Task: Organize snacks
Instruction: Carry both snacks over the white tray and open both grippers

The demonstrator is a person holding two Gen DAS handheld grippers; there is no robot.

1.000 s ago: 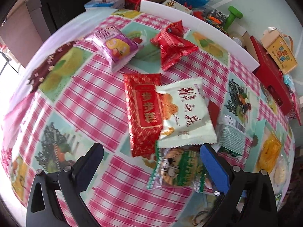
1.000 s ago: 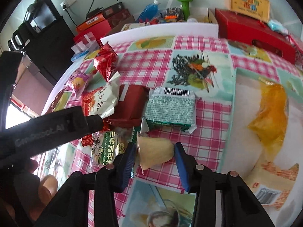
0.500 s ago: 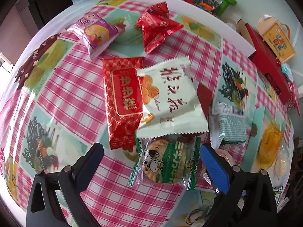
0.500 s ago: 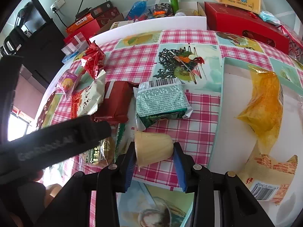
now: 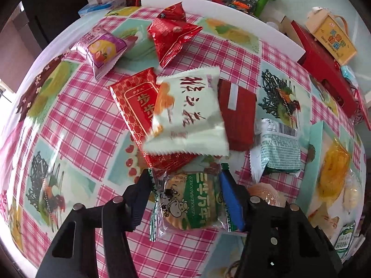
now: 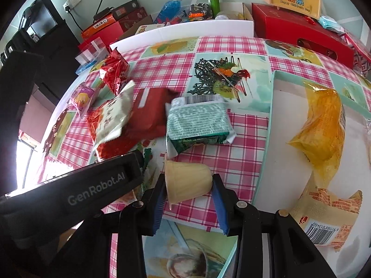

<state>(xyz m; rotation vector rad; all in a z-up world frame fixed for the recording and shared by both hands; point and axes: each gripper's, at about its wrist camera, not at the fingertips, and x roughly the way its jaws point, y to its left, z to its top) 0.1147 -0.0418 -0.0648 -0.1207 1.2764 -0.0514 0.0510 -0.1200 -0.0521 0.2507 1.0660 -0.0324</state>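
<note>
My left gripper (image 5: 185, 185) is shut on a green-and-clear cookie packet (image 5: 192, 203) at the near edge of a snack pile on the checked tablecloth. Just beyond lie a white packet (image 5: 187, 118), a red flat packet (image 5: 136, 99) and a dark red packet (image 5: 238, 113). My right gripper (image 6: 189, 183) is shut on a yellow jelly cup (image 6: 187, 183), held just left of the teal-rimmed white box (image 6: 266, 120). A green-and-white packet (image 6: 197, 120) lies just beyond the cup. The box holds an orange bag (image 6: 322, 125) and a brick-print packet (image 6: 324, 217).
A purple packet (image 5: 102, 48) and crinkled red packets (image 5: 171, 30) lie at the far left of the table. A white board (image 6: 185, 32) edges the table's far side, with red boxes (image 6: 301, 37), a blue bottle (image 6: 169, 9) and a green dumbbell (image 6: 213, 0) behind it.
My left gripper moved forward and closed on the cookie packet. My right gripper, still holding the jelly cup, has lifted it slightly. The white packet has shifted.
</note>
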